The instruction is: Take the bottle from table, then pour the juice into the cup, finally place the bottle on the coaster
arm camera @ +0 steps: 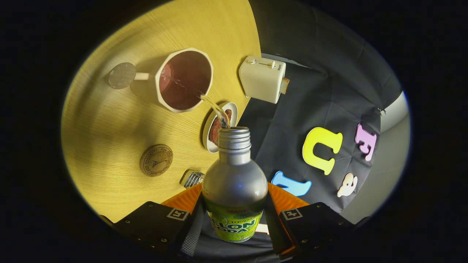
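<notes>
The claw (pixel 234 219) grips one bottle (pixel 234 182), tilted, juice streaming into one cup (pixel 184 79) just beyond. One coaster (pixel 156 160) lies left on open tabletop (pixel 109 124); a toaster (pixel 262 78) stands at its edge.

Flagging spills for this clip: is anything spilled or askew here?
No spill shows. The hand-held gripper holds the tilted bottle between its fingers; the stream lands inside the cup. The coaster lies bare beside it.

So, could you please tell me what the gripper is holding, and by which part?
The gripper is shut on the bottle, gripping its lower, labelled body, with the neck tipped toward the cup.
</notes>
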Demonstrator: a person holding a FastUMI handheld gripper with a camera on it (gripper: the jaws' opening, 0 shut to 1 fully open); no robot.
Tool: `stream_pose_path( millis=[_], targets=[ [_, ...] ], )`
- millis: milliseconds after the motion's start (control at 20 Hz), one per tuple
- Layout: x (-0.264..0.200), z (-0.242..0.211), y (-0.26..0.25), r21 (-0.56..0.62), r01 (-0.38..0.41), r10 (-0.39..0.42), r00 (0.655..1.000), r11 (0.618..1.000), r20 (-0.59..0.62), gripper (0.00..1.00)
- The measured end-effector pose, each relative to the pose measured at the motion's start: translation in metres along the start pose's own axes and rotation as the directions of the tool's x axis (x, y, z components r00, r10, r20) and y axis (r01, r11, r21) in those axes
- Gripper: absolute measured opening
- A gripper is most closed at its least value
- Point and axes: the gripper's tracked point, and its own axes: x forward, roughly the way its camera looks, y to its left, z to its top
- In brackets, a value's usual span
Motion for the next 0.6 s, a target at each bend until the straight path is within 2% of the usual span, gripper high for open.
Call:
stream_pose_path(
  millis=[600],
  targets=[
    [-0.0006, 0.0023, -0.0091, -0.098, 0.012, -0.009, 1.0, 0.995, 0.024, 0.77]
  ],
)
